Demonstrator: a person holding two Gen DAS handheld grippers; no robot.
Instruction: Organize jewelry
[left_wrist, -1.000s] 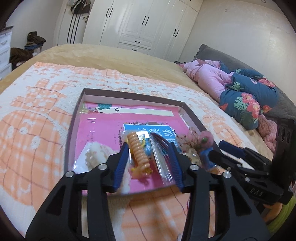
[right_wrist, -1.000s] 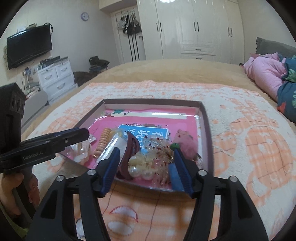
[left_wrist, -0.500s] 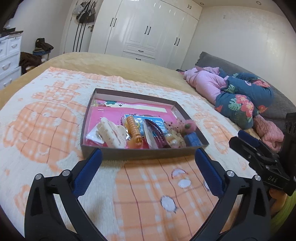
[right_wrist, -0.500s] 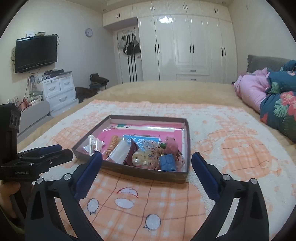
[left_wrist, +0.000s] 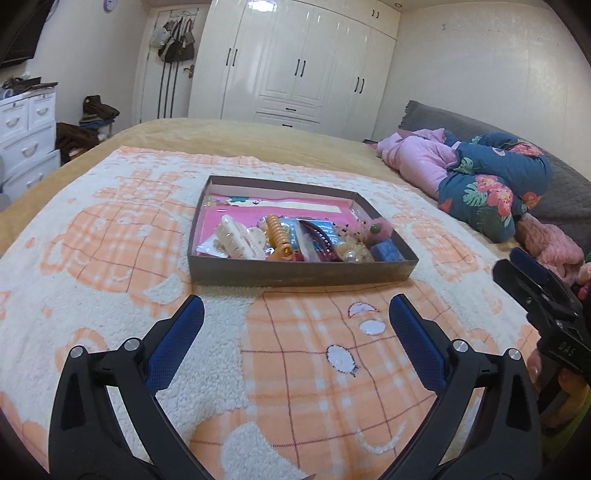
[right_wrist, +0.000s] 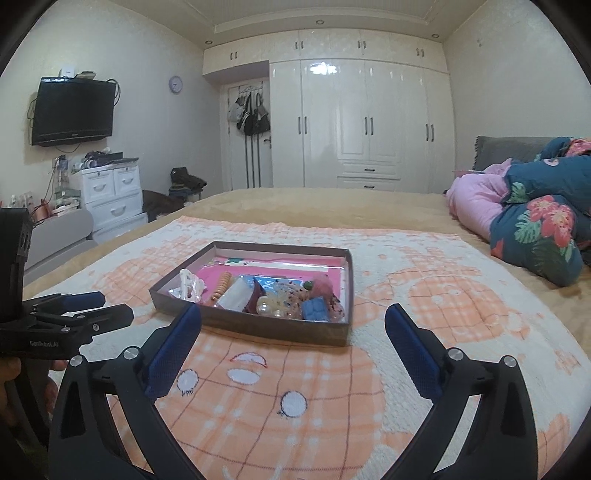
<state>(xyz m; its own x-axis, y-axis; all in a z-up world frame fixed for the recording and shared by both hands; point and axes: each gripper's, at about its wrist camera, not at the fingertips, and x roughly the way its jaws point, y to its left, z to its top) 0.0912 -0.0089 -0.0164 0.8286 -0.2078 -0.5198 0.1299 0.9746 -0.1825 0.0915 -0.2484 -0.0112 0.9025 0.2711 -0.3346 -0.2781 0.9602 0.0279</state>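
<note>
1. The left gripper (left_wrist: 295, 317) hangs above the orange-and-white blanket (left_wrist: 110, 295) on the bed, its blue-padded fingers spread wide apart with nothing between them.
2. The right gripper (right_wrist: 293, 326) is likewise released, its fingers wide apart and empty, just short of the near wall of the box.
3. The brown box (left_wrist: 295, 271) sits on the blanket ahead of both grippers, apart from them, with a pink lining showing at its back half.
4. The jewelry and hair things lie in a row along the near side of the box: a cream claw clip (left_wrist: 236, 240) at the left, then an orange spiral hair tie (left_wrist: 279, 236), a dark red comb clip (left_wrist: 321, 240), a cluster of pearl beads (left_wrist: 352, 251) and a blue block (left_wrist: 386, 251) at the right end.
5. A pink fluffy ball (left_wrist: 380, 229) rests just behind the blue block, near the right wall.
6. From the right wrist view the same row shows, with the claw clip (right_wrist: 190, 284) at the left corner and the blue block (right_wrist: 314, 309) towards the right.
7. Folded bedding (left_wrist: 491, 184) in pink and blue floral cloth lies well apart at the right of the bed.
</note>
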